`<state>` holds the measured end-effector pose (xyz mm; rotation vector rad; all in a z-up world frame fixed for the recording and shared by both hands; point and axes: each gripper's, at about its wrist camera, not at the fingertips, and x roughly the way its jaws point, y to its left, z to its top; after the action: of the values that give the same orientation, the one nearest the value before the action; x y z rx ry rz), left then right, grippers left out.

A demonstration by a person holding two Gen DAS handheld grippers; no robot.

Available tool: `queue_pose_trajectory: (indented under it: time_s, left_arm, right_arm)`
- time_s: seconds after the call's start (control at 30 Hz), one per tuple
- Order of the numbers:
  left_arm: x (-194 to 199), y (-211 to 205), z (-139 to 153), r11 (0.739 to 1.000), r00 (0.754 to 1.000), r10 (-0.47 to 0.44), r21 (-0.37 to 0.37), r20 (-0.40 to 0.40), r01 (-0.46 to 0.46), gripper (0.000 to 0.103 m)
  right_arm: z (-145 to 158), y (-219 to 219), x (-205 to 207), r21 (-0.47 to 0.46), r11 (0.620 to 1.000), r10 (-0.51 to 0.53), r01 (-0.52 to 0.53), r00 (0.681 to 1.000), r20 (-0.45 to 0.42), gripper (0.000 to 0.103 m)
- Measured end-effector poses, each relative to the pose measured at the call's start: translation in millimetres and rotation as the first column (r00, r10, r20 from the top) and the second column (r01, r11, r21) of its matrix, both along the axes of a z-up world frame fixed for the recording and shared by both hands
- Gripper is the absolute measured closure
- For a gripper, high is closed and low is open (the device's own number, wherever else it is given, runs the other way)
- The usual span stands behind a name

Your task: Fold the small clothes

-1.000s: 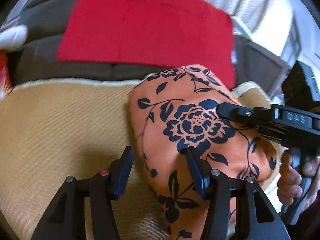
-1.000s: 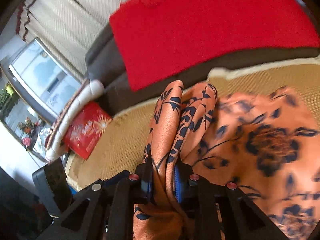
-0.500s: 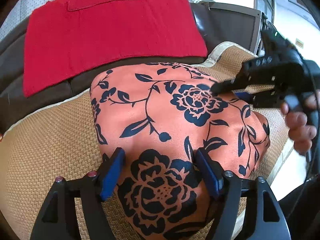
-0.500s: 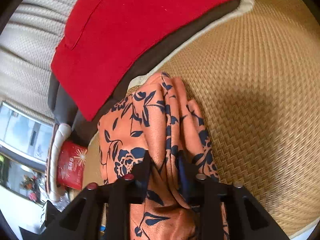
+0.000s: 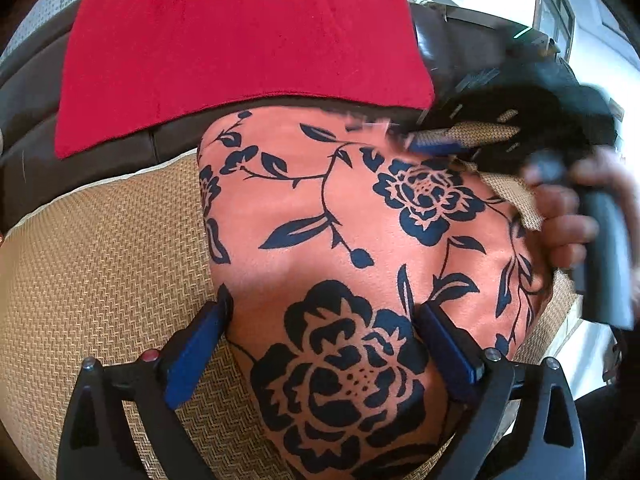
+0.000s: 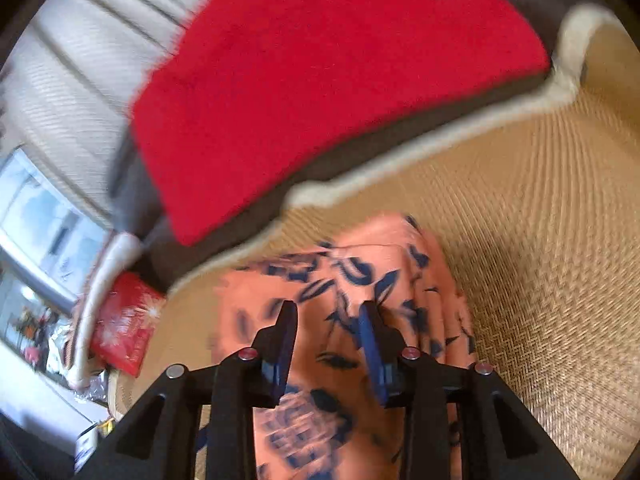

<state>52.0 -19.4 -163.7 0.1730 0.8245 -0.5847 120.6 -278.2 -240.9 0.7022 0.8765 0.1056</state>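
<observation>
An orange garment with dark blue flowers (image 5: 320, 208) lies folded on the woven mat. My left gripper (image 5: 326, 320) hangs over its near end. Its jaws are opening wide, with the cloth lying between the blue pads (image 5: 200, 336) and not pinched. In the right wrist view, which is blurred, my right gripper (image 6: 330, 316) stands just above the garment (image 6: 340, 264). Its jaws are parted and the cloth is under them, not gripped. The left wrist view shows the right gripper (image 5: 404, 136), blurred, at the garment's far right edge, held by a hand (image 5: 560, 220).
A red cloth (image 5: 240, 48) drapes over the dark sofa back (image 5: 32, 92) behind the garment. The tan woven mat (image 5: 100, 260) covers the seat on both sides. A red box (image 6: 124, 328) and a window (image 6: 36, 208) are off to the left.
The right gripper has let go of the bunched fold it pinched and its jaws have parted. The left jaws have widened and now straddle the garment, which has spread out flat on the mat.
</observation>
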Motion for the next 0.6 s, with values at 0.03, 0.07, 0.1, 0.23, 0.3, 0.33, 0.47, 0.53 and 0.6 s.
queue_pose_trajectory:
  time_s: [0.03,0.07,0.1,0.23,0.3,0.33,0.47,0.53,0.6]
  left_arm:
    - [0,10,-1,1.0,1.0,0.0,0.002,0.005,0.0,0.006]
    - [0,11,-1,1.0,1.0,-0.001,0.009,0.01,0.001,0.006]
    - [1,12,-1,1.0,1.0,-0.002,0.01,0.01,0.002,0.006]
    - [4,11,-2,1.0,1.0,-0.002,0.01,-0.003,0.002,0.005]
    - [4,13,-3,1.0,1.0,0.004,0.008,-0.009,-0.004,0.005]
    - [4,14,-3,1.0,1.0,0.005,0.009,-0.008,-0.005,0.005]
    - [4,15,-4,1.0,1.0,0.01,0.012,-0.002,-0.01,0.005]
    - [6,7,-9,1.0,1.0,0.013,0.013,-0.003,-0.013,0.005]
    - [1,4,-8,1.0,1.0,0.018,0.013,-0.003,-0.018,0.005]
  right_arm:
    - [-19,-3,11,0.033,0.999,0.006,-0.003,0.998,-0.068,0.068]
    - [-31,-5,17,0.079,0.997,0.018,-0.011,0.996,-0.086,0.068]
    - [-34,-6,18,0.102,0.995,0.013,-0.006,0.998,-0.067,0.069]
    - [-23,-6,9,0.065,0.998,0.007,-0.003,0.998,-0.062,0.068]
    - [-15,-3,-2,0.007,1.0,0.016,-0.015,0.998,-0.056,0.068]
    - [-11,-4,-9,-0.01,1.0,0.018,-0.019,0.999,-0.05,0.068]
    - [14,-1,-46,-0.02,1.0,0.02,-0.02,1.0,0.004,0.069]
    - [24,2,-60,-0.015,1.0,0.02,-0.019,0.999,0.03,0.067]
    - [32,2,-73,-0.02,0.999,0.029,-0.028,0.999,0.042,0.067]
